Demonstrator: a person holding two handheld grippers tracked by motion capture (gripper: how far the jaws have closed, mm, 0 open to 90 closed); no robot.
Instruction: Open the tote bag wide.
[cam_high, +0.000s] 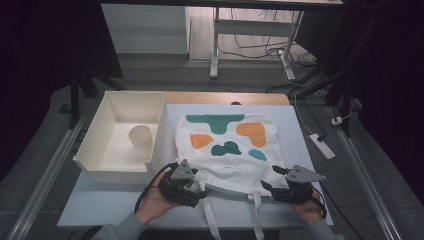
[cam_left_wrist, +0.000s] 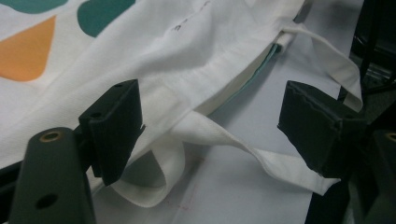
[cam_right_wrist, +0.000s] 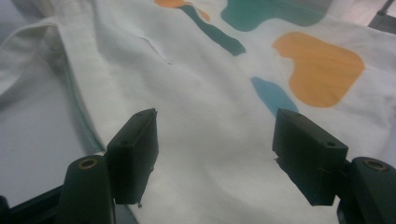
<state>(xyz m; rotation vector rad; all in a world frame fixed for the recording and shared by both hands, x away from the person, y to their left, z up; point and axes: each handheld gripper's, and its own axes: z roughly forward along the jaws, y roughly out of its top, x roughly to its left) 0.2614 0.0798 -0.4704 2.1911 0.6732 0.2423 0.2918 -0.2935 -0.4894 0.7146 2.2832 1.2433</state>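
Note:
A white tote bag (cam_high: 227, 150) printed with green, orange and teal blobs lies flat on a pale mat (cam_high: 298, 145), with its mouth and two straps (cam_high: 210, 220) toward the near edge. My left gripper (cam_high: 192, 184) sits at the bag's near left corner. In the left gripper view this gripper (cam_left_wrist: 210, 100) is open, with a loose strap (cam_left_wrist: 219, 135) and the bag's hem (cam_left_wrist: 233, 65) between its jaws, and the pads press on nothing. My right gripper (cam_high: 271, 179) is at the near right corner. It (cam_right_wrist: 215, 119) is open just above the bag's cloth (cam_right_wrist: 201, 93).
A white bin (cam_high: 95, 167) stands at the left of the table with a cream cup (cam_high: 140, 141) upright inside it. A power strip (cam_high: 322, 146) lies on the floor to the right. A desk's legs and cables stand beyond the table.

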